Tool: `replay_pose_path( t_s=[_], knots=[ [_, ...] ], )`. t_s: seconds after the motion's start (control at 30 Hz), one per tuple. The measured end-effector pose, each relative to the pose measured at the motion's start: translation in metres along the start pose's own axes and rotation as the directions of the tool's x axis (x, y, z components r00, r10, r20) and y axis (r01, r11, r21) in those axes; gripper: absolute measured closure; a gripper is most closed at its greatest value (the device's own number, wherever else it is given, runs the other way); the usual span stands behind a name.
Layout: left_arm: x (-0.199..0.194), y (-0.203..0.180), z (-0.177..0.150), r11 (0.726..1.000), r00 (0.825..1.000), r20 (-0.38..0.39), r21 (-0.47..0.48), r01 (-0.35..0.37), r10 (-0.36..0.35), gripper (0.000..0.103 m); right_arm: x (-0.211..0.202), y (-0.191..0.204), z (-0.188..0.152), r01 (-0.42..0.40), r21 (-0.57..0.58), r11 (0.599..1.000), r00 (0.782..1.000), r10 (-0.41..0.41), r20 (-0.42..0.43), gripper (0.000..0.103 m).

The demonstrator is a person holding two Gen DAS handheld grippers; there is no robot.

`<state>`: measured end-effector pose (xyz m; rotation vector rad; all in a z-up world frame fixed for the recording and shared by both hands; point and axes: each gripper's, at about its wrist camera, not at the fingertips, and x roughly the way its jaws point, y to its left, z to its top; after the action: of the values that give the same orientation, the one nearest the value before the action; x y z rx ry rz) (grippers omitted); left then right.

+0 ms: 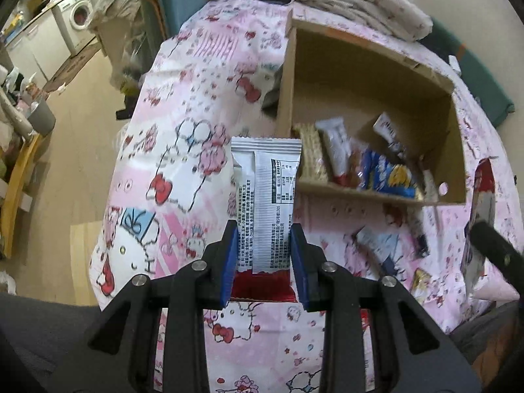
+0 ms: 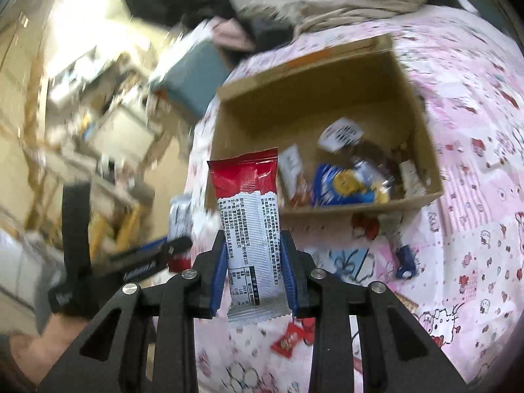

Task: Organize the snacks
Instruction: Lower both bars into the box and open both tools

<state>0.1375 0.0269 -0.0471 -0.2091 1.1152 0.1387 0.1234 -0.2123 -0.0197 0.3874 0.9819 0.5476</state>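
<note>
Left wrist view: your left gripper (image 1: 263,249) had its jaws closed on a bar (image 1: 265,203), white end forward, red end back between the pads. The box (image 1: 370,108) sat ahead and to the right on the bed, open side up, with wrappers piled at its near wall, a blue pack (image 1: 386,177) among them. To do this step well, my read: you needed to carry the bar over the near rim before letting go, aim at the bare floor further in, and keep the grip square so the foil did not slip. The right gripper showed only as a black edge at far right, holding a red-white wrapper. More loose snacks lay on the sheet (image 1: 183,150) in front of the box.

Right wrist view, blurred: your right gripper (image 2: 253,268) was clamped on a second bar (image 2: 249,222), red end forward, silver crimp trailing. Box (image 2: 314,104) lay ahead and right; you needed to clear the rim here too and stagger the drops so the arms did not cross. A red candy (image 2: 288,340) and a small blue wrapper (image 2: 406,258) lay on the sheet, not yet boxed.

Surface: soft pink cartoon bedsheet, rumpled bedding behind the box. Room: wood floor, a washer (image 1: 80,16) at far left, clutter around.
</note>
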Motion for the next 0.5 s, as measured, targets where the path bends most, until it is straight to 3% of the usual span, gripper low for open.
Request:
replay_pose_path(
  t_s=[0.17,0.33,0.5],
  knots=[
    [-0.013,-0.008,0.02,0.999,0.999,0.04,-0.004,0.035,-0.035,0.076,-0.012,-0.017,0.025,0.032,0.048,0.998,0.997,-0.035,0.068,0.071],
    [-0.022,-0.025,0.044,0.997,0.995,0.079,0.05,0.059,-0.063,0.076,-0.016,-0.03,0.049,0.045,0.06,0.997,0.992,-0.051,0.111,0.071],
    [-0.022,-0.043,0.075,0.993,0.991,0.112,0.107,0.055,-0.067,0.076,-0.008,-0.042,0.071,0.08,0.051,0.995,0.992,-0.085,0.095,0.071]
  ],
)
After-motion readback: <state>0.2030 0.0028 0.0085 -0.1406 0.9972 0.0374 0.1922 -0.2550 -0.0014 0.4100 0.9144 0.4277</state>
